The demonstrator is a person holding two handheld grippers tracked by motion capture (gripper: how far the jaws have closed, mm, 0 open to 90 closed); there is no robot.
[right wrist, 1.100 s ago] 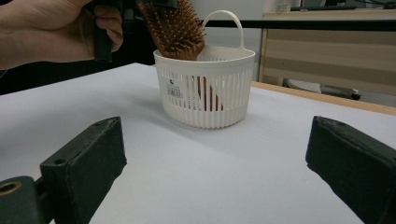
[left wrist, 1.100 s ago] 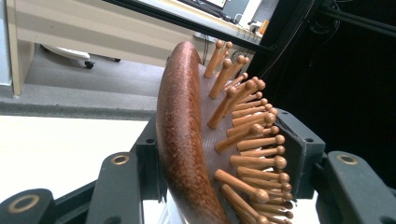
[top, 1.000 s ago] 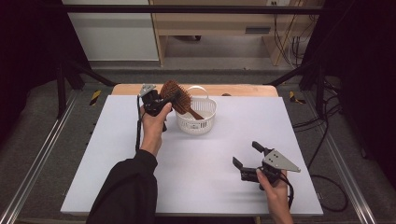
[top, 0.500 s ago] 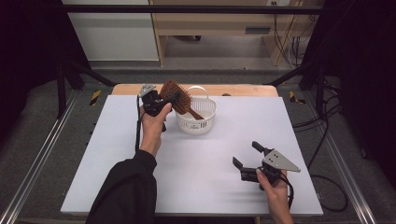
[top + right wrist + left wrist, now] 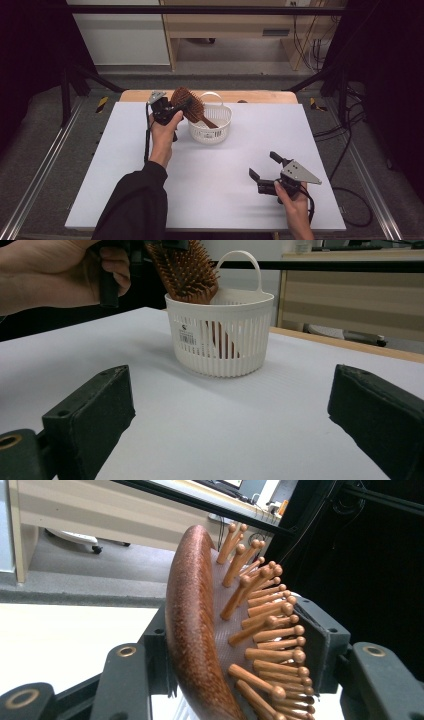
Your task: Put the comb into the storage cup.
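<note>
Currently the left claw (image 5: 181, 106) is clenched on the head of the wooden hairbrush (image 5: 189, 104): in the left gripper view one jaw presses the smooth back and the other sits among the bristle pegs (image 5: 265, 630). Brush location: held over the white basket (image 5: 220, 131) at the far middle of the desk (image 5: 210, 195), handle end already down inside the basket, head above the rim. Long axis runs steeply, tilted, head up toward the left hand (image 5: 162, 137), handle slanting down into the basket; visible through the slats in the right gripper view.

Right claw (image 5: 264, 171) is released, jaws wide apart, nothing between them, resting near the front right of the desk, well apart from the basket and pointing toward it.

Judgement: the left hand is the nearer one; next move is likely letting go so the brush settles, leaning on the rim
</note>
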